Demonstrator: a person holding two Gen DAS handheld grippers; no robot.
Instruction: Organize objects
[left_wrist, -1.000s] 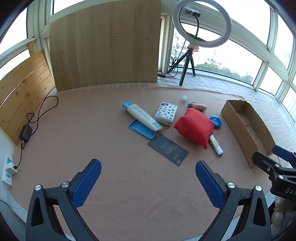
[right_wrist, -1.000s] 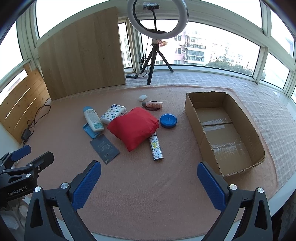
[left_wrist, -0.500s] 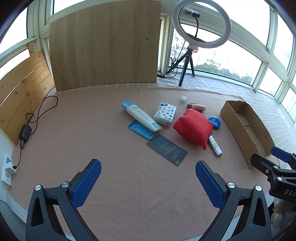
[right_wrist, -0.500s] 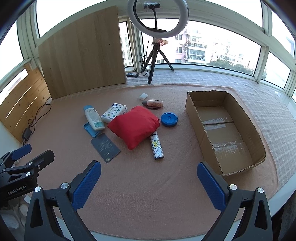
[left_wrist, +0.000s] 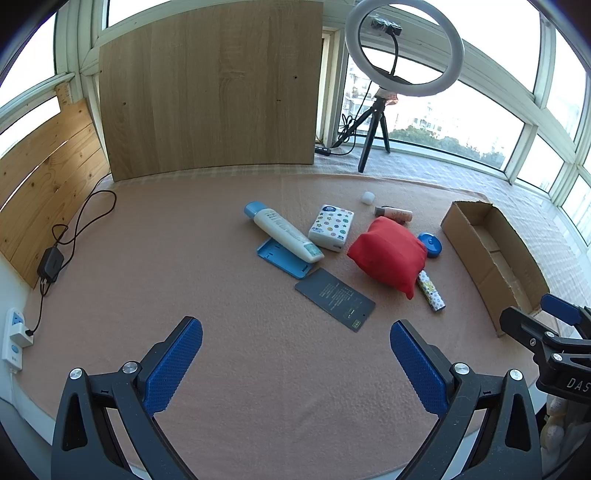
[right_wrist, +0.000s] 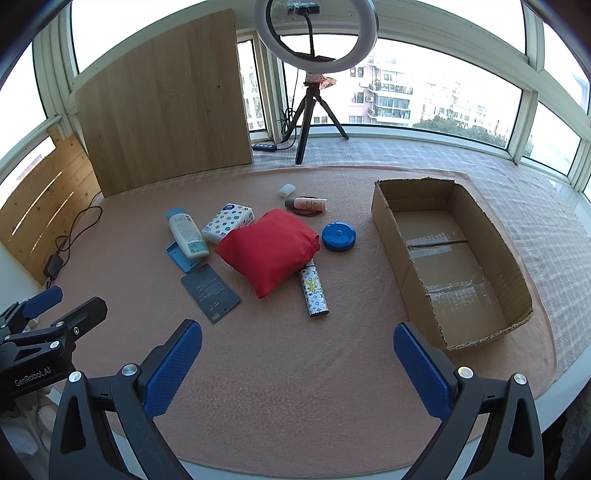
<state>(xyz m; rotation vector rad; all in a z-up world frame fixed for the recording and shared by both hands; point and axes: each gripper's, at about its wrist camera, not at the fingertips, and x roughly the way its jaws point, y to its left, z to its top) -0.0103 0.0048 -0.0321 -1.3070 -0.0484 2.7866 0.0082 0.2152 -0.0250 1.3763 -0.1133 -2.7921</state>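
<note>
Objects lie scattered beyond left tongs (left_wrist: 295, 350) and right tongs (right_wrist: 297, 352), both spread wide, empty.

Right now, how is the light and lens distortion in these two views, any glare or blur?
Left wrist view: windows blown out white, the wooden board bows from fisheye. Right wrist view: sunlight glares off tape in the cardboard box, corners vignette black. Items like the red pouch stay sharp in both.

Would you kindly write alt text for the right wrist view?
An open right gripper hovers over a pink cloth-covered table, facing a red fabric pouch amid small toiletries, with an empty brown cardboard box to the right and the left gripper at lower left.
</note>
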